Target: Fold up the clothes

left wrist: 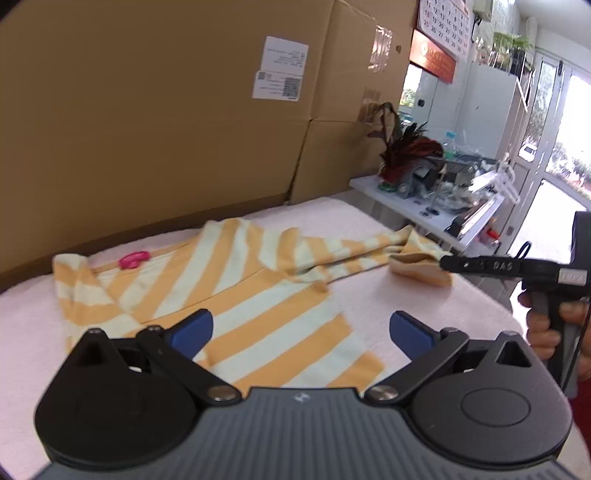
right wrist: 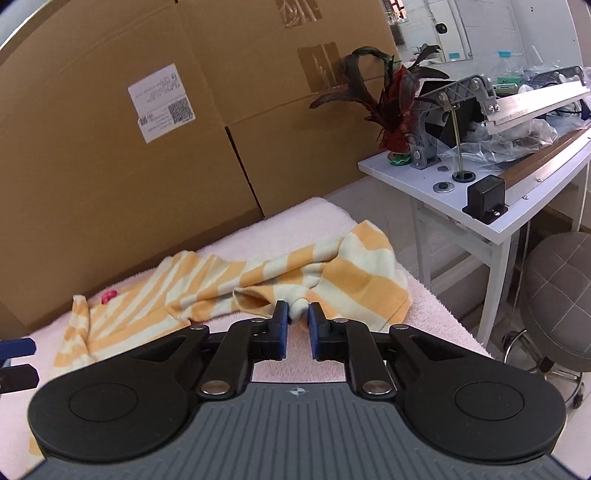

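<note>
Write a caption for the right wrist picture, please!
Right gripper pinching a bunched bit of the striped shirt on the pink towel.

A wall calendar (left wrist: 445,16) hangs at the top of the left wrist view, its grid showing date numerals running up through the teens and twenties — 18, 19, 25, 26, 27 among those legible. On the right gripper (left wrist: 443,263), seen side-on, white letters reading roughly "DAS" stand on its black finger (left wrist: 491,265). Two white shipping labels (right wrist: 160,101) are stuck on the large cardboard box (right wrist: 92,147) — each carries a square scan code and lines of print too small to read. Orange signage (left wrist: 436,55) beneath the calendar is blurred beyond reading.
</note>
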